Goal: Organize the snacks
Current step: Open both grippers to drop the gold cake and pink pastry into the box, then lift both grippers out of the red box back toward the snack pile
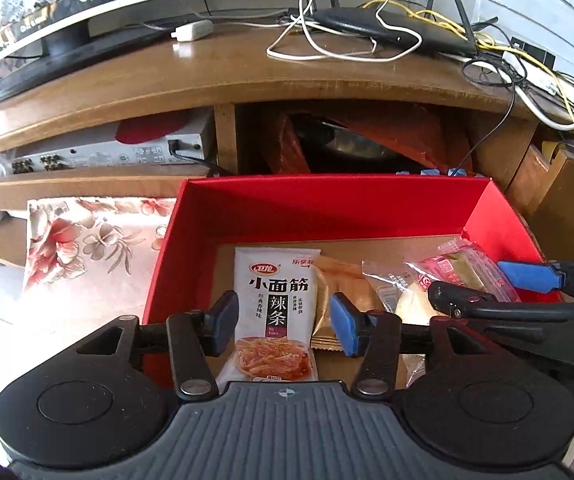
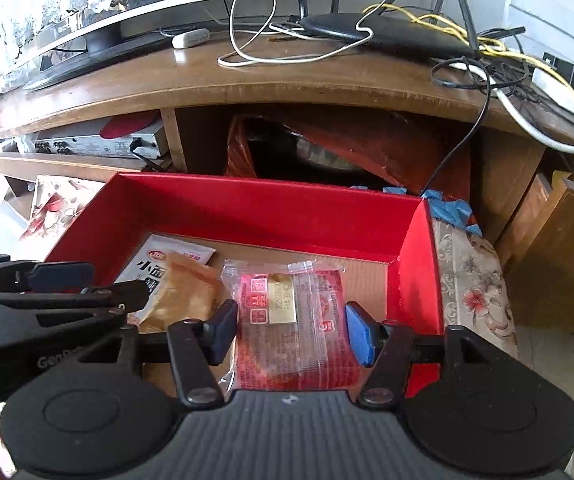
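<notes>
A red open box (image 1: 327,204) (image 2: 263,208) with a brown cardboard floor holds several snacks. A white spicy-strip packet (image 1: 275,300) (image 2: 159,258) lies at its left. My left gripper (image 1: 285,326) is open, its blue pads either side of that packet, not pressing it. A clear-wrapped pastry (image 1: 335,280) (image 2: 187,296) lies beside it. A red-printed clear packet (image 2: 291,316) (image 1: 463,272) lies at the right. My right gripper (image 2: 291,334) is open around it, and shows at the right of the left wrist view (image 1: 483,284).
The box sits on a floral cloth (image 1: 87,240) (image 2: 475,280) in front of a wooden TV stand (image 1: 247,72). The stand carries a router (image 1: 391,32), tangled cables (image 1: 527,72) and a TV base (image 1: 67,40). An audio unit (image 1: 107,152) sits on its shelf.
</notes>
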Demonstrator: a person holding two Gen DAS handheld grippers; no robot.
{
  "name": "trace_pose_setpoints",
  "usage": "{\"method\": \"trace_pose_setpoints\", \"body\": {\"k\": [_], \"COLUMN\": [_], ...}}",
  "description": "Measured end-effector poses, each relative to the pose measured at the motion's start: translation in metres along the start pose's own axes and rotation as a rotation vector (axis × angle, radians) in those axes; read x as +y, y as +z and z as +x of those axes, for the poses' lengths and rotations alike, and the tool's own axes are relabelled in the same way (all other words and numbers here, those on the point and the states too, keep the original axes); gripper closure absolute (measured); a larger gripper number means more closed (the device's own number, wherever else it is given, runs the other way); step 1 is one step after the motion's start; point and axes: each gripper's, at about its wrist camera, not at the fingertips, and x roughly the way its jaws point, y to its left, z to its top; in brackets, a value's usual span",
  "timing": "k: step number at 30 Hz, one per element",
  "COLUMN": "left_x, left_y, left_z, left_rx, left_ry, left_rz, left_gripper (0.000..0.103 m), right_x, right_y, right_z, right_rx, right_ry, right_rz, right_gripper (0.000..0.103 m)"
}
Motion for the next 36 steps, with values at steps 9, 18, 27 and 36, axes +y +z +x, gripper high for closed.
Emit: {"method": "trace_pose_setpoints", "body": {"k": [9,18,27,36], "left_x": [-0.007,-0.009,-0.003,-0.007], "left_y": [-0.002,-0.019,-0.033,-0.057], "left_z": [-0.023,-0.053,-0.071,-0.088], "left_rx": [-0.061,-0.092,-0.091,-0.079], "left_ry": [-0.002,0.008,-0.027,-0.035], "left_rz": [0.049,0.104,0.090,0.128], "left_gripper": [0.036,0.033,0.029,0.029], "right_x": [-0.005,0.001,0.003,0.010], "right_y": [0.001,-0.008,-0.024,-0.049], "right_z": [-0.015,-0.046,-0.069,-0.088], "right_rx": [-0.024,-0.048,-0.048,-0.025], "right_ry": [-0.020,-0.012,0.014,0.013], "right_rz": [0.015,0.013,0.024,0.016], "right_gripper": [0.045,0.044,0.043,0.043]}}
